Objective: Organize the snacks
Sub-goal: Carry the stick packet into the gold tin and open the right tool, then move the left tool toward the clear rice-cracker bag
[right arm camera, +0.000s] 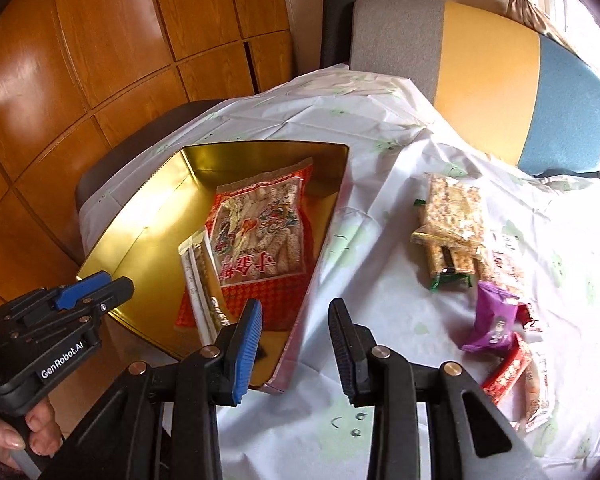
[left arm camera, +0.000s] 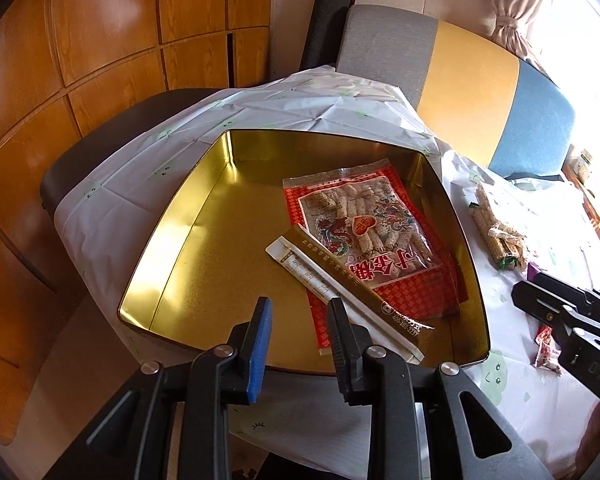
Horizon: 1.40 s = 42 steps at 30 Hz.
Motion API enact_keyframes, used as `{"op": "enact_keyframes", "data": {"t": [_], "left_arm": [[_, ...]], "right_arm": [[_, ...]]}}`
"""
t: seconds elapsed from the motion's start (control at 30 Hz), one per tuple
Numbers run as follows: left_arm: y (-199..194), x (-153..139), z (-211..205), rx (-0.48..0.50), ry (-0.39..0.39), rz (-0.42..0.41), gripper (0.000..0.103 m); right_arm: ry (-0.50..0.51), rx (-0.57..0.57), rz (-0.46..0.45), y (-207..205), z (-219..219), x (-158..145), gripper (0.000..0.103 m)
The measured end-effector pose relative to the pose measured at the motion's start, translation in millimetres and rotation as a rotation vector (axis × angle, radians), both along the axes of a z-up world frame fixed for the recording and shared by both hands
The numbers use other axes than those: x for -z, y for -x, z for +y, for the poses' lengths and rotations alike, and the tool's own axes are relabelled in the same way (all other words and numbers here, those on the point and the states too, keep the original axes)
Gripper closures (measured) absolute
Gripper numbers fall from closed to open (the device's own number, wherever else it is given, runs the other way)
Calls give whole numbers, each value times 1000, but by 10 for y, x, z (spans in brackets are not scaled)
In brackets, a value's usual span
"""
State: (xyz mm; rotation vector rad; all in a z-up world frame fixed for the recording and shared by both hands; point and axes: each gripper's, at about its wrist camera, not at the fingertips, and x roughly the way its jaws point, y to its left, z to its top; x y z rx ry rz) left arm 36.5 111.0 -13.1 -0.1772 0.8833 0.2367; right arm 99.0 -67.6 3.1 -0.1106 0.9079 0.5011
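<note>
The left tool point(left arm camera: 298, 312) and right tool point(right arm camera: 294, 312) are hovering slightly parted, gripping nothing. A red snack bag point(left arm camera: 374, 232) is lying inside the gold tin point(left arm camera: 204, 240) at frame centre.

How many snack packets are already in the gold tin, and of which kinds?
Red bag of puffed sticks: 1
Long gold and white packet: 1
Total inside the gold tin: 2
</note>
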Motion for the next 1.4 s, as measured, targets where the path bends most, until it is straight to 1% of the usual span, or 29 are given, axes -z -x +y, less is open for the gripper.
{"op": "enact_keyframes", "data": {"t": [0.2,0.57,0.6,0.67,0.73,0.8,0.9,0.97,1.0,1.07,1.13,1.27,1.3,1.37,1.4], "left_arm": [[-24,-10,-102,23,-17,11,74],[-93,-7,-328,72,-56,26,74],[-101,-9,-354,78,-63,26,73],[-117,-14,-410,90,-73,27,68],[-138,-21,-479,106,-82,28,68],[-172,-30,-547,120,-92,31,65],[-240,-56,-665,157,-99,30,62],[-305,-99,-759,183,-105,23,49],[-342,-131,-811,197,-104,15,46],[-432,-203,-923,227,-90,-2,38],[-551,-264,-1049,261,-71,-9,33],[-868,-322,-1342,334,-26,6,30],[-958,-327,-1416,348,-24,10,29],[-1132,-327,-1580,377,-35,11,20],[-1228,-317,-1660,392,-45,12,18]], "right_arm": [[55,58,-54,14,-404,-79,65],[163,236,-83,-155,-1461,-127,65],[173,250,-82,-176,-1552,-125,65],[191,277,-82,-213,-1730,-117,65],[209,299,-80,-256,-1900,-95,65],[225,326,-82,-290,-2062,-58,64],[200,390,-64,-336,-2328,29,64],[166,449,-22,-374,-2498,118,64],[157,478,14,-415,-2559,151,64],[108,506,39,-459,-2657,153,64],[83,525,43,-463,-2714,143,64],[67,530,57,-454,-2729,149,64],[66,528,55,-458,-2726,144,64],[62,519,52,-452,-2707,134,64],[61,515,53,-451,-2697,133,64]]}}
